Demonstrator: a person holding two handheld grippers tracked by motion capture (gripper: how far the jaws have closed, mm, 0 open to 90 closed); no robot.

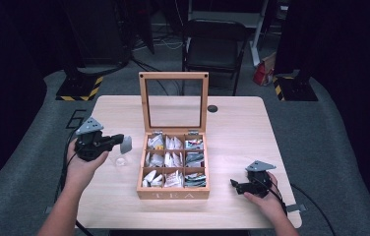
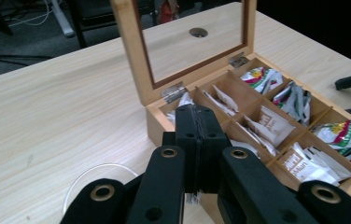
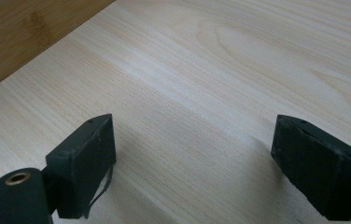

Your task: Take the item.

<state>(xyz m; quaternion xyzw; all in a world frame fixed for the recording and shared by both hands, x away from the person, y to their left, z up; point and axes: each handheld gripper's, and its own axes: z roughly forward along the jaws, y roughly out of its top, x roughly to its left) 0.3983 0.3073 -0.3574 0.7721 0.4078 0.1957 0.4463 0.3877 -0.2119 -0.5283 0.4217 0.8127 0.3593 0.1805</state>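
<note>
Bare table (image 1: pixel 242 123) flanks tea box (image 1: pixel 173 193); right claw (image 1: pixel 236 185) agape.

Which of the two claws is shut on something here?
The left claw, left of the tea box: it is shut on a tea bag, while the right claw gapes open above bare table.

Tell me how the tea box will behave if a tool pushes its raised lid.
The lid stands upright on hinges, so it would likely swing rather than shove the tea box. Its clear pane may be fragile.
</note>
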